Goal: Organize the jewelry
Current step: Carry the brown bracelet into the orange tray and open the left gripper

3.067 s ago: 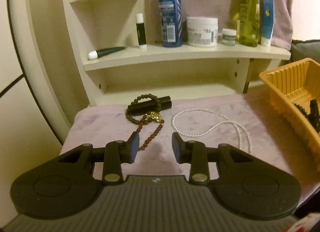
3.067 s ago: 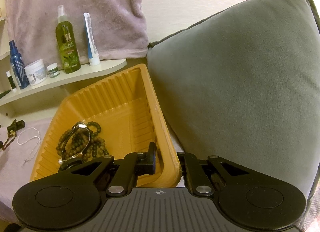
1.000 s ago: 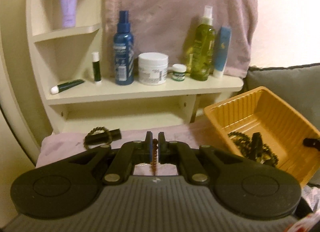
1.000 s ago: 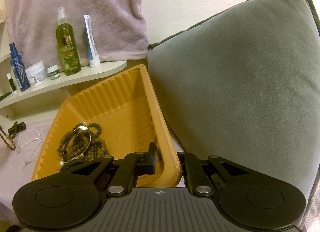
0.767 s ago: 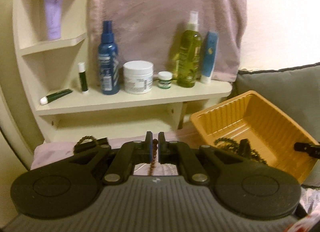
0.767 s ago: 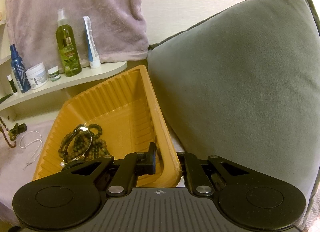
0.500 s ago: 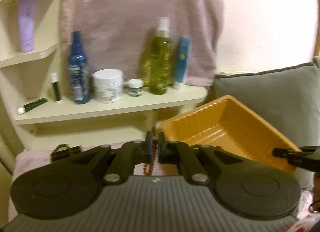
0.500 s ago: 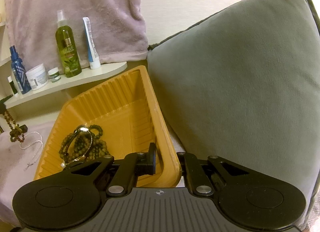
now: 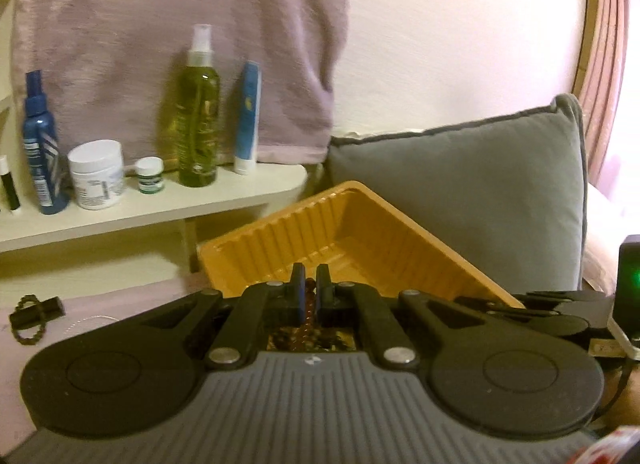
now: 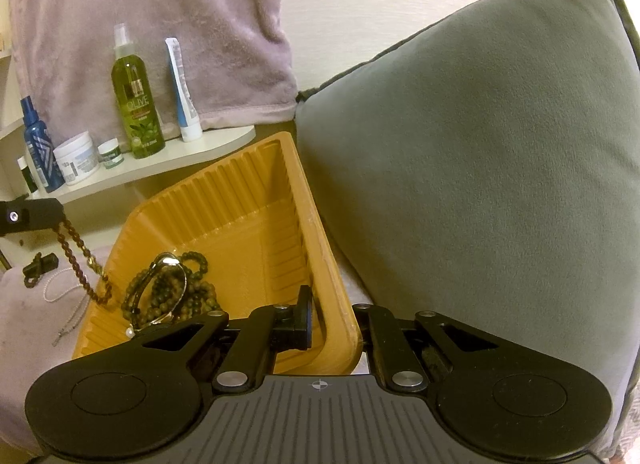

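My left gripper [image 9: 309, 291] is shut on a brown beaded necklace [image 9: 308, 314]. In the right wrist view the necklace [image 10: 78, 260] hangs from the left gripper's tip [image 10: 30, 215] over the left edge of the orange tray [image 10: 280, 200]. My right gripper [image 10: 334, 324] is shut on the tray's near right rim. Dark green bead bracelets and a metal bangle [image 10: 168, 288] lie in the tray. A pearl necklace [image 10: 60, 288] and a dark bracelet around a black tube [image 9: 34, 314] lie on the mauve cloth.
A grey cushion [image 10: 480, 168] stands right behind the tray. A cream shelf [image 9: 140, 204] at the back left holds bottles, jars and a tube under a hanging mauve towel [image 9: 180, 36].
My left gripper has carried the brown necklace up off the cloth and rightward to the tray. The right gripper has kept its hold on the tray rim.
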{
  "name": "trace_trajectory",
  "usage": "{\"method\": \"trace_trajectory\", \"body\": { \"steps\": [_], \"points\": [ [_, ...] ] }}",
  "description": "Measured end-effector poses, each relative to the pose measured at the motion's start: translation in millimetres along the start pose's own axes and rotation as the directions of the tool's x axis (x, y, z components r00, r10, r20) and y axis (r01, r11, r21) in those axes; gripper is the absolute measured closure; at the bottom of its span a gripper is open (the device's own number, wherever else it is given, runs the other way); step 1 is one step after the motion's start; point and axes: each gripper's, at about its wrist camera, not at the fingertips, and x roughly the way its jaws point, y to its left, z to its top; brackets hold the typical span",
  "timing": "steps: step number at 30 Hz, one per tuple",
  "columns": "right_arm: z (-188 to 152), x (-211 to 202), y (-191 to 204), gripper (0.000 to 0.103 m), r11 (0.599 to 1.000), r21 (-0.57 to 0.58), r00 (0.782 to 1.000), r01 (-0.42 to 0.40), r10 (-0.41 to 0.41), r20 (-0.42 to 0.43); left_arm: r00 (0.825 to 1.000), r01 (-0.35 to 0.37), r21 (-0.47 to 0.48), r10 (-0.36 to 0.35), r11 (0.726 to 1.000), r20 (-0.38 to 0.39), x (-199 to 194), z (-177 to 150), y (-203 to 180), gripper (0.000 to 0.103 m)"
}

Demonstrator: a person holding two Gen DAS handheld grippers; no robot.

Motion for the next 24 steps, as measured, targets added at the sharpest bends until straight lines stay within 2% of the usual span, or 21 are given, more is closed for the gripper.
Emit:
{"method": "trace_trajectory", "body": {
  "steps": [13, 14, 15, 16, 24],
  "points": [
    [-0.3, 0.7, -1.4, 0.095, 1.0, 0.009, 1.0, -0.005, 0.005, 0.0, 0.999, 0.019, 0.04, -0.017, 0.999, -0.042, 12.2, -8.0, -12.7, 0.099],
    [-0.3, 0.7, -1.5, 0.095, 1.0, 0.008, 1.0, -0.005, 0.005, 0.0, 0.999, 0.015, 0.037, -0.014, 0.999, -0.038, 12.4, -8.2, -12.4, 0.095],
    [-0.3, 0.7, -1.0, 0.095, 1.0, 0.008, 1.0, -0.005, 0.005, 0.0, 0.999, 0.013, 0.034, -0.012, 0.999, -0.037, 12.8, -8.2, -11.9, 0.086],
    [-0.4, 0.7, -1.1, 0.095, 1.0, 0.009, 1.0, -0.005, 0.005, 0.0, 0.999, 0.011, 0.029, -0.01, 1.0, -0.036, 12.5, -8.2, -10.4, 0.084],
    [-0.3, 0.9, -1.4, 0.095, 1.0, 0.008, 1.0, -0.004, 0.004, 0.0, 0.996, -0.087, -0.032, 0.086, 0.996, -0.024, 4.3, -13.3, 19.0, 0.084]
  ]
}}
